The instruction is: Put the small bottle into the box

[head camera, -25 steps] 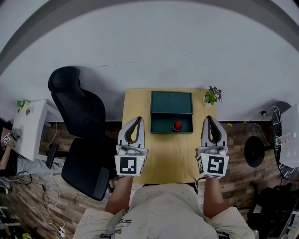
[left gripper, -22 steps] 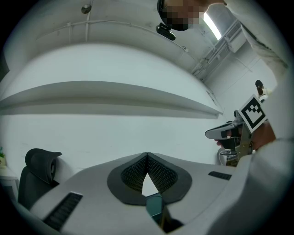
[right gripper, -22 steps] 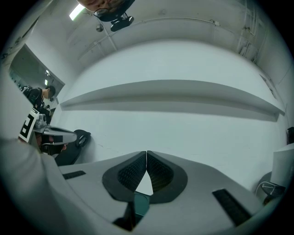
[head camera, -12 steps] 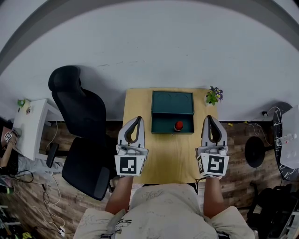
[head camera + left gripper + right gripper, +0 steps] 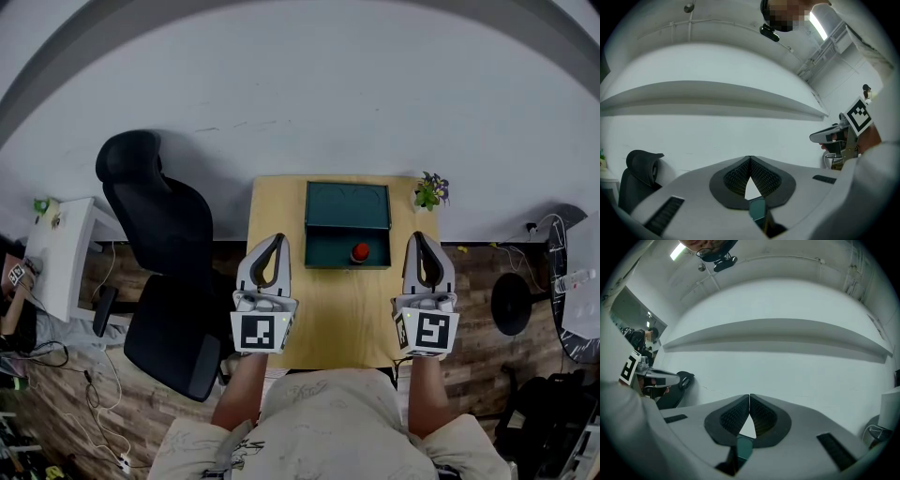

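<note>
A dark green box stands open at the far middle of the wooden table, its lid tipped back. A small red thing lies inside the box, right of centre; it is too small to make out in detail. My left gripper hovers over the table's left side, shut with nothing between its pads. My right gripper hovers over the right side, also shut and empty. Both point at the far wall, on either side of the box and nearer to me than it.
A small potted plant sits at the table's far right corner. A black office chair stands left of the table, with a white side desk beyond it. Cables and a round black base lie on the floor at the right.
</note>
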`<state>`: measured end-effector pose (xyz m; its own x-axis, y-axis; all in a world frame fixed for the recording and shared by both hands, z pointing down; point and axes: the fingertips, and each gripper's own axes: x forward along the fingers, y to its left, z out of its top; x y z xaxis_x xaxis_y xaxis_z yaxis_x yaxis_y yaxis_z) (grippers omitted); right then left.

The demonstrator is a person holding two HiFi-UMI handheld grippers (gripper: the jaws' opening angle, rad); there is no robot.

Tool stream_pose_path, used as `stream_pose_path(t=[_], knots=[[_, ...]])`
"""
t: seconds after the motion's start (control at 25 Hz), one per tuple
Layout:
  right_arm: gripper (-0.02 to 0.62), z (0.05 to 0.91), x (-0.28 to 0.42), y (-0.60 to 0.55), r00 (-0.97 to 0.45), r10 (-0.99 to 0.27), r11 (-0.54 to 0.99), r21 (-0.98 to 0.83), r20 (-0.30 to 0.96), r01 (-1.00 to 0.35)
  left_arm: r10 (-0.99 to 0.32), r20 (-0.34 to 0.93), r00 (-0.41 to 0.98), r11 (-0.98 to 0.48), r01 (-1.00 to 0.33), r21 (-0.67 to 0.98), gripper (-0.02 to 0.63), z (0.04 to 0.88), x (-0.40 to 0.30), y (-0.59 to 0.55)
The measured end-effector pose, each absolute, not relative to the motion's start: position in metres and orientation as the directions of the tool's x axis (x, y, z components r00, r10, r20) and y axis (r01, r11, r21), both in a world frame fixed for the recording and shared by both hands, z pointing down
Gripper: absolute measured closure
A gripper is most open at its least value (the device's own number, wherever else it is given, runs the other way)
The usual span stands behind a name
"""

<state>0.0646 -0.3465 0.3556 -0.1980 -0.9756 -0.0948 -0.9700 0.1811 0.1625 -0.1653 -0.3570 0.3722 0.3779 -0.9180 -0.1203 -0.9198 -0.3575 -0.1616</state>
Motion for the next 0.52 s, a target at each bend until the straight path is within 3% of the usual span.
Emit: stream_pose_path(t=[0.52], knots=[[0.578,0.3546,0.0561,-0.3509,-0.221,-0.971,0.203,0.173,-0.093,-0.964,-0.919,-0.128,0.373,-0.351,-0.922,-0.162,0.6,0.3712,-0.1709,-0.3592]])
